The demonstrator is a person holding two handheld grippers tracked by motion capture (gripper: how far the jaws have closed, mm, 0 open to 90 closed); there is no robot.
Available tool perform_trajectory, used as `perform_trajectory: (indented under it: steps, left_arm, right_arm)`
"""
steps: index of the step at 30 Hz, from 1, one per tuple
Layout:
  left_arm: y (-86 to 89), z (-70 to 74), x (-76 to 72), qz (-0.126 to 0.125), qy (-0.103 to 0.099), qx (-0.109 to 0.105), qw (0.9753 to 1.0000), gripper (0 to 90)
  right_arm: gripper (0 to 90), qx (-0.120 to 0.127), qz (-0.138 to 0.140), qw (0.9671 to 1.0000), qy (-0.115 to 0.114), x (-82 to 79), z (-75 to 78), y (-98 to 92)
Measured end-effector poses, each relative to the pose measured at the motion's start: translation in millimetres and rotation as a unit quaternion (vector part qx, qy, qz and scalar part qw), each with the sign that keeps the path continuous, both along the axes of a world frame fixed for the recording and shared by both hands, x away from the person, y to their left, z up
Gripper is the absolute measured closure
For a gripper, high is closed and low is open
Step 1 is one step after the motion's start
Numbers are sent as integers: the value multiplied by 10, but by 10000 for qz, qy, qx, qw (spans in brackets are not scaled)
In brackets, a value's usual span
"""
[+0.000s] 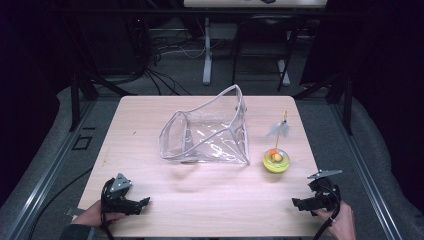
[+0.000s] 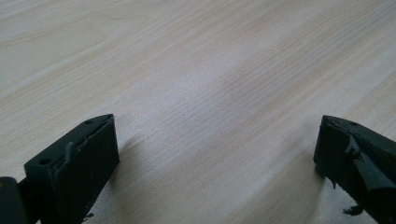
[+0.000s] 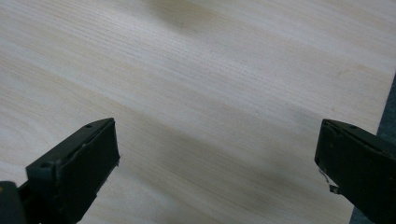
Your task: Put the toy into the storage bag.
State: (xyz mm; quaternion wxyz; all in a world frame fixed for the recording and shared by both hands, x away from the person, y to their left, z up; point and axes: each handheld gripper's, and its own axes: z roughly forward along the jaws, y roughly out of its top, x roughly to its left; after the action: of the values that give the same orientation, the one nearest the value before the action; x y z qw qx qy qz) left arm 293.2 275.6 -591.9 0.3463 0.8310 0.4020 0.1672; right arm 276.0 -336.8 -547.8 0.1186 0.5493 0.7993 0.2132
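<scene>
Dark floor and cables ring a pale wooden worktop (image 1: 150,125), where a clear pouch (image 1: 207,132) stands mid-table beside a yellow toy (image 1: 276,160). Left tool (image 1: 142,202) and right tool (image 1: 298,204) rest near the front edge, jaws released, empty; nothing looks begun, and reaching for pouch or toy seems next.

The near strip of the counter (image 1: 210,200) lies bare between the left gripper (image 1: 145,202) and the right gripper (image 1: 296,203), and both gripper views show plain wood between widely parted jaws. Farther back, the clear plastic bag (image 1: 207,132) stands at mid-counter, its opening rising toward the far edge. Just right of it sits the yellow bowl (image 1: 276,160) with an upright feathered stick (image 1: 280,129), leaving a narrow gap between them.
</scene>
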Motion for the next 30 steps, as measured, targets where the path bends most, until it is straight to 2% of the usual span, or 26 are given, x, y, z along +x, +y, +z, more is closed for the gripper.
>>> perform_trajectory:
  steps: [4, 7, 11, 19, 22, 26, 30]
  left_arm:
    - [0, 0, 0, 0, -3, -1, 10000, 0]
    - [0, 0, 0, 1, 0, -1, 10000, 0]
    - [1, 0, 1, -5, -6, 3, 10000, 0]
    - [2, 0, 0, -9, -6, 6, 10000, 0]
    - [2, 0, 1, -11, -6, 7, 10000, 0]
    - [1, -1, -1, -7, -1, 4, 10000, 0]
    - [0, -3, 0, -1, -22, 13, 10000, 0]
  right_arm:
    - [0, -50, 15, 10000, -64, -10, 27, 16]
    - [0, -160, 89, 9998, 101, 10, -4, 28]
    - [0, -247, 128, 9995, 145, 46, 2, 47]
    - [0, -258, 209, 9992, 229, 74, 42, 89]
    - [1, -333, 277, 9985, 328, 116, 101, 106]
    - [12, -247, 330, 9986, 317, 185, 198, 123]
    - [12, -349, 458, 9975, 414, 243, 265, 158]
